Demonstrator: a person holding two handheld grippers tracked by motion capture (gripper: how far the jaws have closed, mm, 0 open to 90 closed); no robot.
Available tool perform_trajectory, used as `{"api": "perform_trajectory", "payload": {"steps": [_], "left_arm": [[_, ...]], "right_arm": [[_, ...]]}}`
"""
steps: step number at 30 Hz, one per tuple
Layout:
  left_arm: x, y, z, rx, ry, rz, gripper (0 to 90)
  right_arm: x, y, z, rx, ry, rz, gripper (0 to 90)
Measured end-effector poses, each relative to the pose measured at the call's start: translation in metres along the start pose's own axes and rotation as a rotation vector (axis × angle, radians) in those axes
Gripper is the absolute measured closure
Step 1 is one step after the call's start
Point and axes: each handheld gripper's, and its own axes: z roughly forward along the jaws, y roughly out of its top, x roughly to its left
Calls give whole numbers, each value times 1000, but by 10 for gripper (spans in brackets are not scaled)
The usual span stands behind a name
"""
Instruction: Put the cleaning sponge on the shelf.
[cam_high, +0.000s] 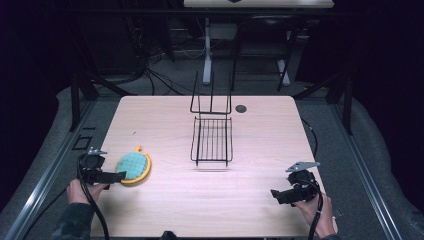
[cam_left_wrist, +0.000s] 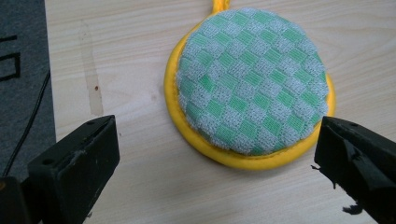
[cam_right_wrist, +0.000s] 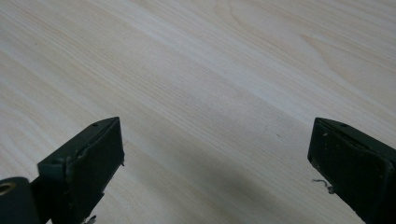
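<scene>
A round pad (cam_high: 133, 166) with a green checked top and a yellow rim lies flat on the wooden table (cam_high: 165, 115) at the left. My left gripper (cam_high: 116, 176) is open right beside it, jaws pointing at its near edge. In the left gripper view the pad (cam_left_wrist: 252, 88) lies just ahead of the wide-apart jaws, with a yellow loop at its far side. My right gripper (cam_high: 276, 194) is open above bare wood near the front right, with nothing between its jaws (cam_right_wrist: 215, 163).
A black wire rack (cam_high: 212, 138) stands at the middle of the table, with an upright wire frame (cam_high: 211, 102) behind it. A dark round hole (cam_high: 241, 108) marks the far edge. Dark floor and cables surround the table.
</scene>
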Motion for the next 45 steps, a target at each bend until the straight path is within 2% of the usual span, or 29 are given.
{"api": "perform_trajectory", "payload": {"steps": [6, 13, 18, 24, 30, 34, 38, 45], "left_arm": [[0, 5, 2, -5, -13, 6, 1], [0, 14, -1, -40, 12, 16, 0], [-1, 21, 0, -55, 2, 17, 0], [-9, 34, 10, -63, -14, 24, 0], [-13, 39, 20, -52, -4, 34, 0], [-12, 43, 31, -26, 6, 34, 0], [-10, 45, 34, -32, 7, 15, 0], [-4, 46, 42, -25, -18, -2, 150]], "right_arm": [[1, 1, 2, 13, -10, -4, 0], [3, -1, 3, 24, -5, -14, 0], [4, 0, 4, 29, -1, -20, 0], [4, -1, 5, 31, -12, -25, 0], [6, 0, 6, 44, -16, -41, 0], [8, 0, 6, 48, -19, -46, 0], [8, -1, 7, 52, -15, -49, 3], [9, -1, 9, 56, -11, -51, 9]]}}
